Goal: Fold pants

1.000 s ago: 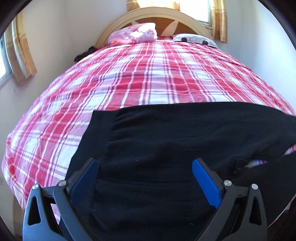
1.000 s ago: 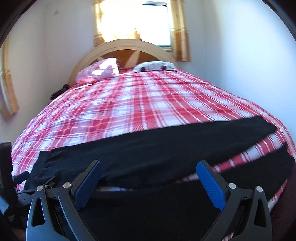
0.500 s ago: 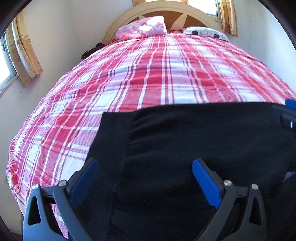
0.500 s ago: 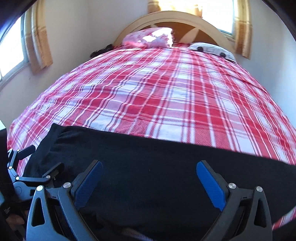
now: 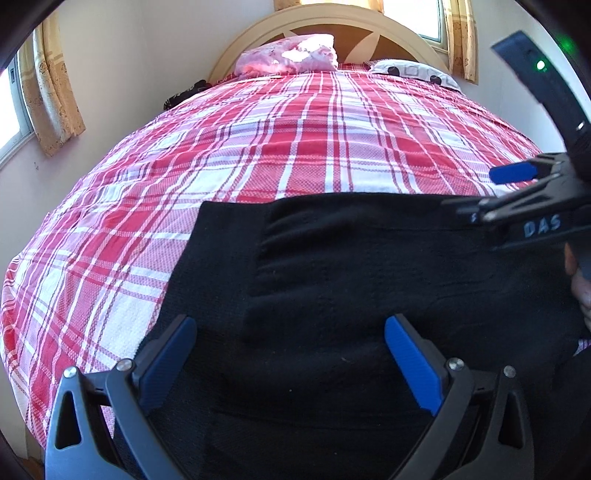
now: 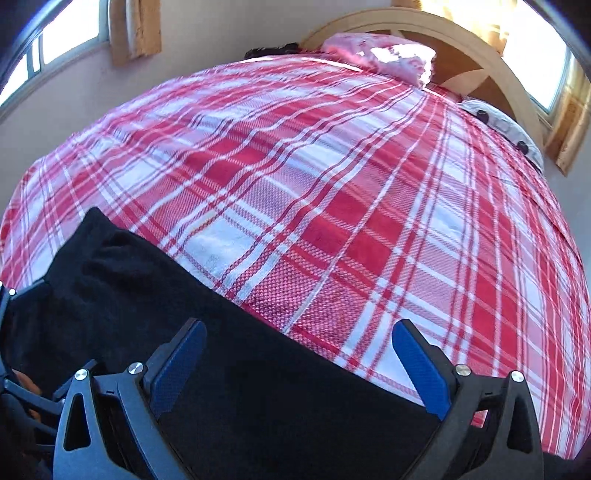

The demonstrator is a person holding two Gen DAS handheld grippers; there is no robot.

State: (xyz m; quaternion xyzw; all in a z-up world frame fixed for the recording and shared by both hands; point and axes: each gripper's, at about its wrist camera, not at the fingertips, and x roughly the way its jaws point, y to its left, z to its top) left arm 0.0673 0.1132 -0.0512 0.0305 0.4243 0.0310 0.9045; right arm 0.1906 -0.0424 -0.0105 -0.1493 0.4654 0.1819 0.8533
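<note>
Black pants (image 5: pixel 351 280) lie flat on the red and white plaid bedspread (image 5: pixel 295 140), near the foot of the bed. Their gathered waistband end is at the left. My left gripper (image 5: pixel 290 354) is open and empty, low over the pants near the waistband. My right gripper (image 6: pixel 295 358) is open and empty over the far edge of the pants (image 6: pixel 184 332). It also shows at the right edge of the left wrist view (image 5: pixel 524 192), close above the cloth.
A curved wooden headboard (image 5: pixel 332 18) stands at the far end with a pink pillow (image 5: pixel 291 59) and a white patterned pillow (image 5: pixel 417 72). Curtained windows are on the left wall (image 5: pixel 48 96) and behind the headboard. Walls close in on both sides of the bed.
My right gripper has swung left toward the waistband end and now appears in the left wrist view. My left gripper has moved closer over the pants. Both stay open.
</note>
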